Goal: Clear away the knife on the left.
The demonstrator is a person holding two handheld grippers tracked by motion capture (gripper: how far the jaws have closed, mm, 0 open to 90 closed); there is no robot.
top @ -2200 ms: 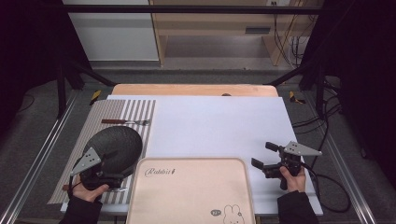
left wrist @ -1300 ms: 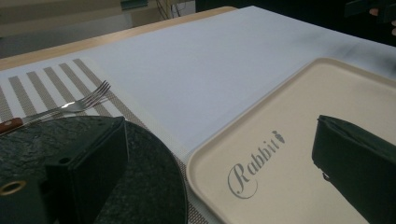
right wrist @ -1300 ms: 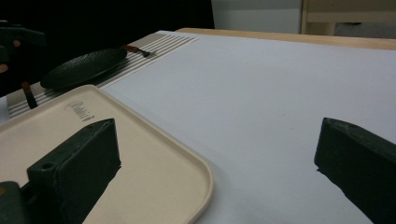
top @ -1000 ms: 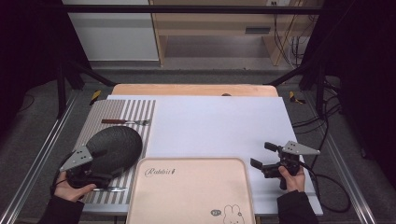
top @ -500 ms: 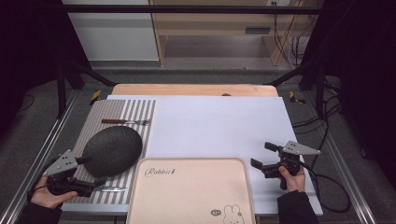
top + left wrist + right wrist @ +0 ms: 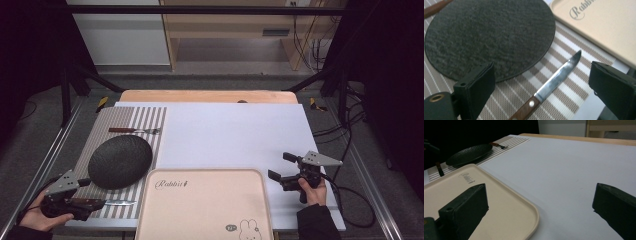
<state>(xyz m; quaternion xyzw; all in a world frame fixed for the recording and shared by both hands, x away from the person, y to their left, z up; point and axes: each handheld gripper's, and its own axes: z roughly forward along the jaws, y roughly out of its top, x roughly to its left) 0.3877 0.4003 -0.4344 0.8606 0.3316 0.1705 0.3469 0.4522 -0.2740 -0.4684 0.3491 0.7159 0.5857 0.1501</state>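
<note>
The knife (image 6: 554,82) lies flat on the striped placemat (image 6: 106,150), and I take the dark round plate (image 6: 120,161) as my landmark: the knife is just beside the plate's near edge, not touching it, with the blade toward the beige tray (image 6: 204,207) and the wooden handle toward me. My left gripper (image 6: 75,197) is at the near left corner of the placemat, on my side of the plate, and its two fingers (image 6: 477,88) stand wide apart. In the left gripper view the knife lies between them and a little below, the handle nearer to my left finger, and neither finger is touching it. On the far side of the plate a fork (image 6: 134,130) with a brown handle lies across the stripes, well apart from the knife. The plate carries nothing. The tray is just to the right of the plate, its corner near the plate's rim, and nothing lies in it. My right gripper (image 6: 285,167) rests well to the right of the plate, beyond the tray, over the white sheet (image 6: 235,135), its fingers (image 6: 465,207) apart and holding nothing.
</note>
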